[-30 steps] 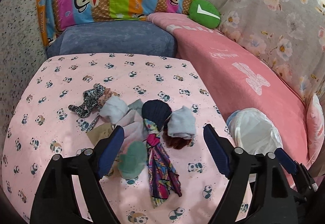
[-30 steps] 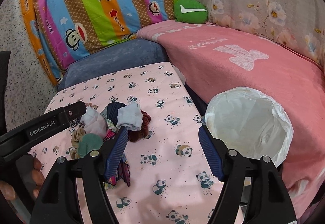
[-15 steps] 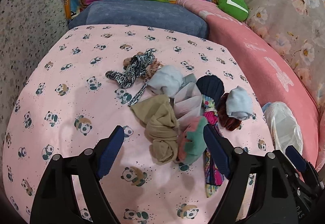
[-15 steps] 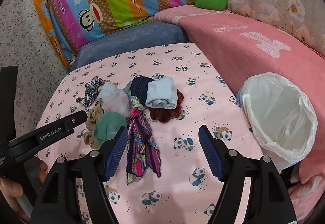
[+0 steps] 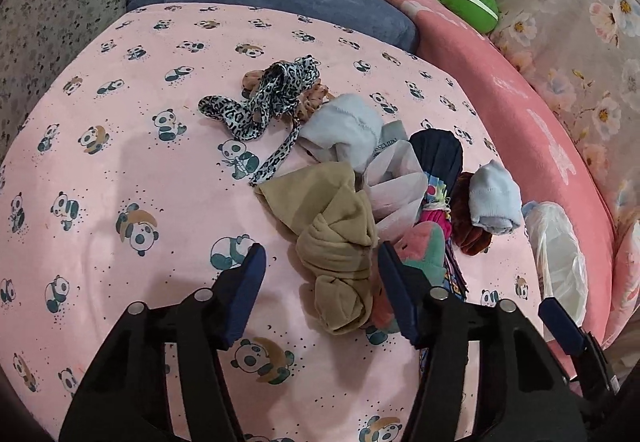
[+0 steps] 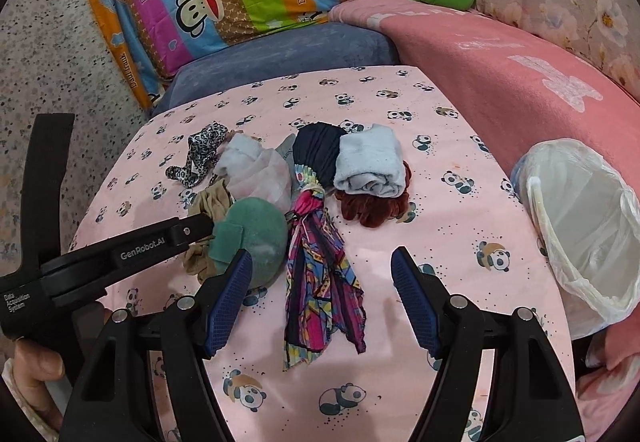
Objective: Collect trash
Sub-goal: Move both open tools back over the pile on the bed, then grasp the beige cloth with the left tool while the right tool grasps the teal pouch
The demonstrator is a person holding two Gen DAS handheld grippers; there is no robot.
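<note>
Cloth scraps lie in a heap on the pink panda surface [image 6: 460, 226]. The left gripper [image 5: 320, 274] has just been closing its jaws; they stand about half open around the tan stocking [image 5: 336, 242], the right jaw close against it, the left jaw apart from it, no grip yet. The right gripper [image 6: 322, 282] hangs over the striped scarf [image 6: 320, 282], its jaws wide and holding nothing. The green pad [image 6: 252, 238] sits just beside the stocking. The white bag [image 6: 580, 226] stands open at the right edge of the surface.
</note>
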